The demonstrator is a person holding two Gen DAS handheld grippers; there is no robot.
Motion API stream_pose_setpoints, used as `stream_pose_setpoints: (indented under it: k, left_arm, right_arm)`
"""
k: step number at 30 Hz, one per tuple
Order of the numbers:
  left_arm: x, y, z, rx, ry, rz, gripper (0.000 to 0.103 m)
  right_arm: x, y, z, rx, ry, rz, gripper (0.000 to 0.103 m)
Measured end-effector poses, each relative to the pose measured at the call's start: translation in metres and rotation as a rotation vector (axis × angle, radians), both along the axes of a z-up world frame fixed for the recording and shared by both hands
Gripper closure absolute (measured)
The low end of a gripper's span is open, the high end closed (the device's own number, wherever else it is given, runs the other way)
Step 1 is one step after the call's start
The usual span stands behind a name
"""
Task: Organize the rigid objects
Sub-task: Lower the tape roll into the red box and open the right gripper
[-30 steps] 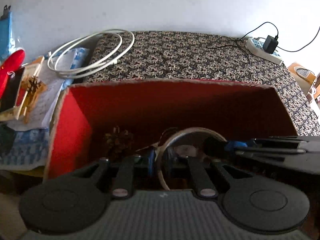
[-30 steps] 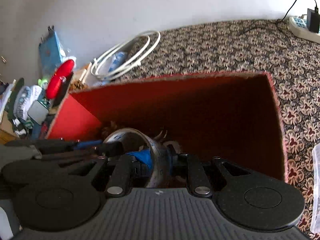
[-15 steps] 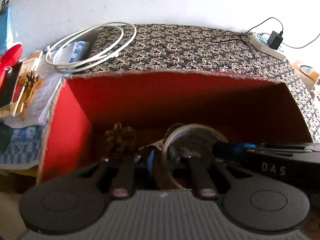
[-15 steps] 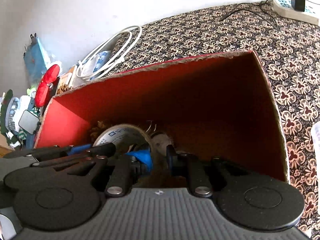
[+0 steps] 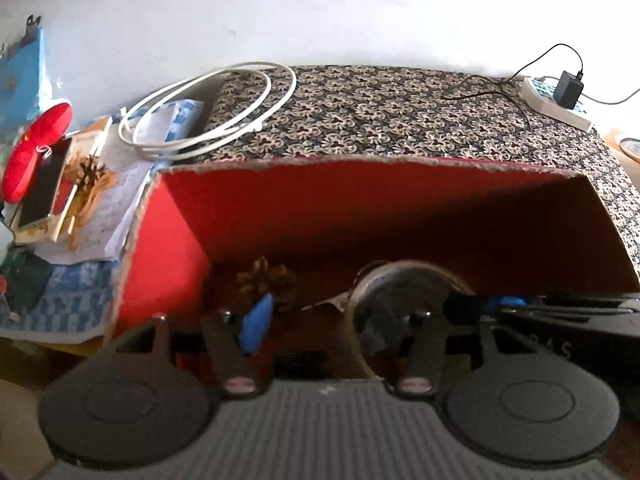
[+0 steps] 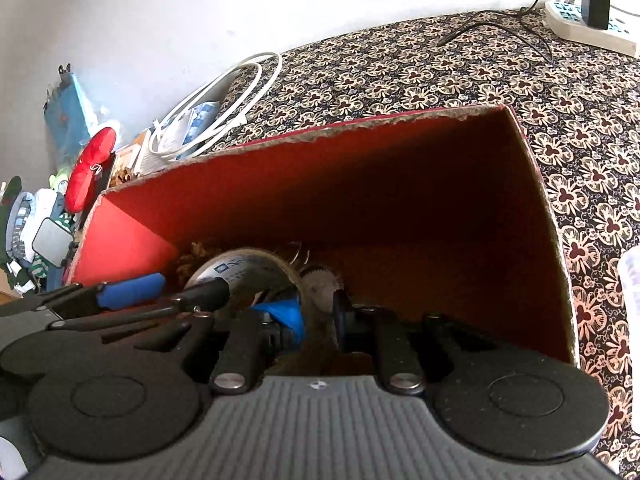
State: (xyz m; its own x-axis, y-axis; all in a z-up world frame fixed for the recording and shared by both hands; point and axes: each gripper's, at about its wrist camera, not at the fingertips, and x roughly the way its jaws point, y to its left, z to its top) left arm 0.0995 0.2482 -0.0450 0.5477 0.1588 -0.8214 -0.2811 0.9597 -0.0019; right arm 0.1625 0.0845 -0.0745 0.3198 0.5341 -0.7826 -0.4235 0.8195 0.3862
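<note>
Leftmost inside the red cardboard box lies a pine cone, light and brittle, best pinched low at its core. The left gripper hangs at the near wall, jaws apart, holding nothing. Right of it a roll of clear tape stands on edge: stiff, light, slick-faced, so I'd grip across the rim or through the hole. The right gripper has its jaws parted around that roll's rim, not visibly clamping; a small toothed wheel sits just beside. The box's right half looks open, but its tall ragged walls crowd both tools; the counter beyond offers freer room
</note>
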Motion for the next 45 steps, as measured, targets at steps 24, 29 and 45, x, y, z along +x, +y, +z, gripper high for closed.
stream_pose_setpoints:
  k: [24, 29, 45]
  left_arm:
    - [-0.03, -0.012, 0.027, 0.104, 0.003, 0.07, 0.04]
    - [-0.04, -0.02, 0.037, 0.142, 0.001, 0.085, 0.04]
    - [-0.086, -0.087, 0.074, 0.128, -0.079, 0.079, 0.04]
  right_arm:
    - [-0.016, -0.018, 0.018, 0.101, -0.09, -0.009, 0.098]
    - [-0.028, -0.03, 0.03, 0.159, -0.11, 0.015, 0.098]
    - [-0.063, -0.118, 0.066, 0.251, -0.315, 0.115, 0.096]
